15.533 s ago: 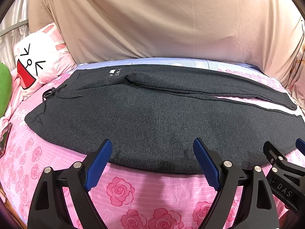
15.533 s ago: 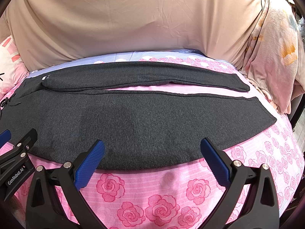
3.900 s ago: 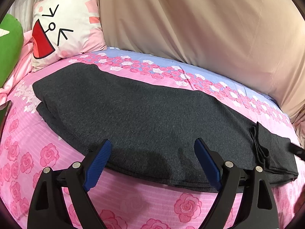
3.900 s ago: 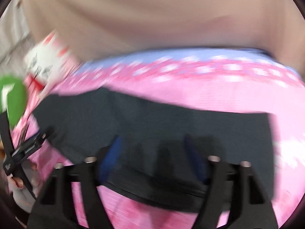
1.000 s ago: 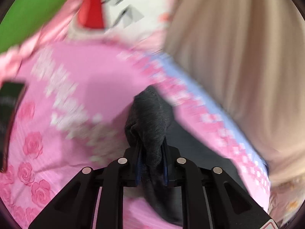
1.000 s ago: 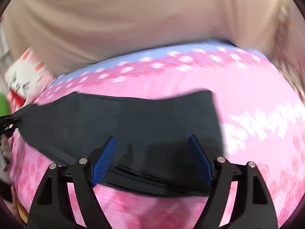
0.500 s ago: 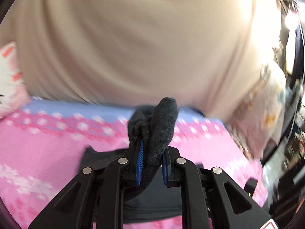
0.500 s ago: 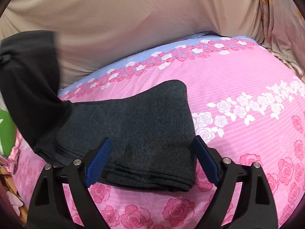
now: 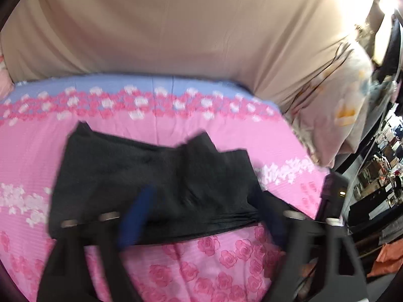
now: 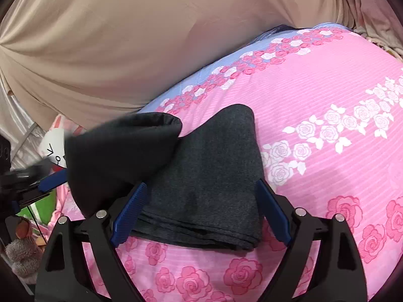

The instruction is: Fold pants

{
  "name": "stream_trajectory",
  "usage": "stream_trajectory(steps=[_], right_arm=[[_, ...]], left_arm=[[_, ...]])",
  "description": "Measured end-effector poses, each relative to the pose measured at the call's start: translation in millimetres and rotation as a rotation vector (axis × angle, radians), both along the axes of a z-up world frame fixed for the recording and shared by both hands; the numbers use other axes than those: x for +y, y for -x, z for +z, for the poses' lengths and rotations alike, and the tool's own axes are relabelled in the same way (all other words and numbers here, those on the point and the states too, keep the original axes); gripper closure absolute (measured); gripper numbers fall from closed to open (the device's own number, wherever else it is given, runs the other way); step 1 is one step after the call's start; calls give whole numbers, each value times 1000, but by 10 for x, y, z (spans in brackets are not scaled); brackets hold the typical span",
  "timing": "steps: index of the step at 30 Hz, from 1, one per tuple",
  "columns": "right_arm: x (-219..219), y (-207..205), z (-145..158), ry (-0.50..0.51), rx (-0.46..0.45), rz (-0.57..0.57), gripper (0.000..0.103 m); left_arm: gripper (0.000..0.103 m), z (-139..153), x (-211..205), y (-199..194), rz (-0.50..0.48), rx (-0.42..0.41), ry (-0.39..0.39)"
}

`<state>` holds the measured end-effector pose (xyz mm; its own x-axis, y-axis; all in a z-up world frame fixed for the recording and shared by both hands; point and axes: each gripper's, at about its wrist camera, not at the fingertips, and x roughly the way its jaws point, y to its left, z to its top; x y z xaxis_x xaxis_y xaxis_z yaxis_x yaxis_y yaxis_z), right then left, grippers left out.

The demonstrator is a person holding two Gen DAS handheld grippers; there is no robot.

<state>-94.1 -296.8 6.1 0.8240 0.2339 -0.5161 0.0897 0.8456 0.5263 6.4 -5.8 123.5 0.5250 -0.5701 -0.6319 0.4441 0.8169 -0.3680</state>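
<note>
The dark grey pants (image 9: 151, 176) lie folded into a short stack on the pink rose bedsheet (image 9: 201, 264). In the right wrist view the pants (image 10: 209, 181) have their left part draped loosely over the stack. My left gripper (image 9: 201, 224) is open and blurred, just in front of the stack's near edge, holding nothing. My right gripper (image 10: 200, 214) is open, its blue pads on either side of the stack's near edge. The left gripper also shows at the left edge of the right wrist view (image 10: 32, 183).
A beige cover (image 9: 176, 25) rises behind the bed. A cartoon-face pillow (image 10: 54, 148) and a green cushion (image 10: 42, 203) sit at the left. A pale floral blanket (image 9: 340, 105) hangs at the bed's right end, with dark room clutter beyond.
My left gripper carried the pants' end across over the stack, then opened and let it go. The right gripper stayed open at the stack's near edge.
</note>
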Motion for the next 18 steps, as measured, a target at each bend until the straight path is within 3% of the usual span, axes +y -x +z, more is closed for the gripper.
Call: stream_trajectory(steps=[6,9,13,14,15,17,18], right_arm=[[27,-108,47,-51,32,51,18],[215,-230,88,6,65,92,13],[534,-481,-12,94,137,140,14],[611,-541,-31,121,145,149,45],[709,-625,-37,140,164,178,65],[841,-684,171,187,131,184,86],[873,-674,309,197,101,196,87]], left_arm=[[15,53,448,-8,118,-61,-27],[15,-101,610,-70,224,-82,-100],[15,-300,837,-82,279,-62,-110],[15,-328,909,-83,285,-53,-102],[15,-366,1001,-90,297,-40,-90],[15,-398,1141,-81,322,-33,-83],[15,-401,1231,-84,339,-31,-80]])
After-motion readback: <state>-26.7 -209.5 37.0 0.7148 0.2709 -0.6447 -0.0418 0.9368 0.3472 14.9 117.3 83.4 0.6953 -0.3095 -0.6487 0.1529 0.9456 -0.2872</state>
